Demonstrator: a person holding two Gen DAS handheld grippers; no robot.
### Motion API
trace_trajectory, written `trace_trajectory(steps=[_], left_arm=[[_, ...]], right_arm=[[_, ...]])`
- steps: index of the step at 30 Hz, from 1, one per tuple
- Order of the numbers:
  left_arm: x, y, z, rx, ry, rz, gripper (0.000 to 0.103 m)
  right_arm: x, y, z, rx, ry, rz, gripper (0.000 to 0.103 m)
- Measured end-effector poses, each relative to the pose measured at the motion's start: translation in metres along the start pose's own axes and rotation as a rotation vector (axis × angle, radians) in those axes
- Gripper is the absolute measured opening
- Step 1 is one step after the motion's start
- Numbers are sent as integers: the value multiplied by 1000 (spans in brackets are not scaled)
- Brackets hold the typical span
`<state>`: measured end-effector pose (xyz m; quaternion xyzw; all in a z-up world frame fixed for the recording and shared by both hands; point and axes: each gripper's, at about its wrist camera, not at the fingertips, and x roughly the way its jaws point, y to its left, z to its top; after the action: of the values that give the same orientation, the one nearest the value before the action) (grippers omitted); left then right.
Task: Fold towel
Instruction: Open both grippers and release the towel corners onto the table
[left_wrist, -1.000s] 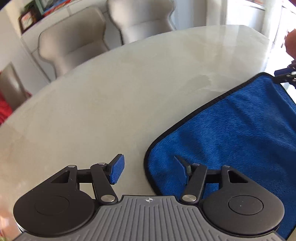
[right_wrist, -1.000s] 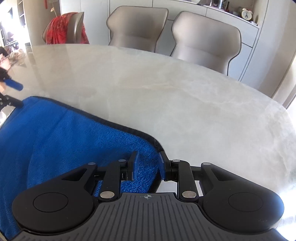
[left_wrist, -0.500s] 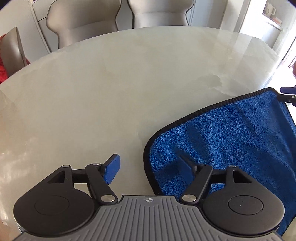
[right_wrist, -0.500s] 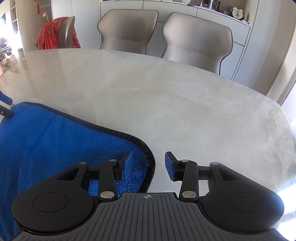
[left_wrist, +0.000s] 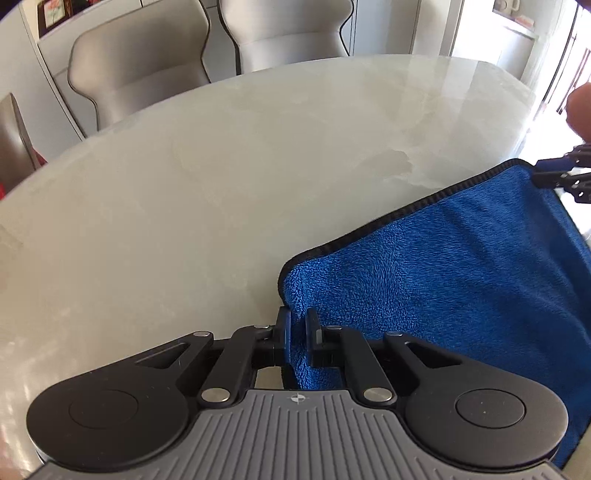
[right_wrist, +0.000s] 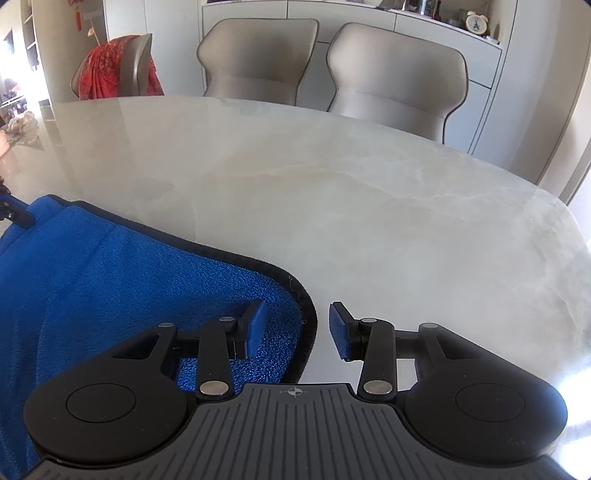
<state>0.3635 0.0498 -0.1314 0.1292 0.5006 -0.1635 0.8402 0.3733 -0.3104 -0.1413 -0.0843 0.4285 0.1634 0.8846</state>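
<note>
2 black two-finger grippers sit at neighbouring corners of a plush blue towel with black trim (left_wrist: 443, 266). The left gripper (left_wrist: 298, 334) has its fingers pinched nearly together on the towel's near corner. The right gripper (right_wrist: 297, 328) stands spread wide, gripping nothing, its left pad over the towel's other corner and its right pad over bare stone. The towel lies on a pale marble table (right_wrist: 332, 192), with 2 grey upholstered chairs (right_wrist: 397, 77) beyond.

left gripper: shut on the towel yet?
Shut. Left gripper pads pinch the blue towel corner; fabric bunches between them.
</note>
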Motion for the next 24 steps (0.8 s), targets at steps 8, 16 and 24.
trace_trajectory(steps=[8,16,24], left_arm=[[2,0,7,78,4,31,7],[-10,0,7,64,-19,84,17],[-55,-20,-20,27,-94,71,52]], right_arm=[[1,-5,5,-3,13,-21,8],[0,2,7,-46,-4,-103,8],[-48,21,-11,-31,-16,-111,39]])
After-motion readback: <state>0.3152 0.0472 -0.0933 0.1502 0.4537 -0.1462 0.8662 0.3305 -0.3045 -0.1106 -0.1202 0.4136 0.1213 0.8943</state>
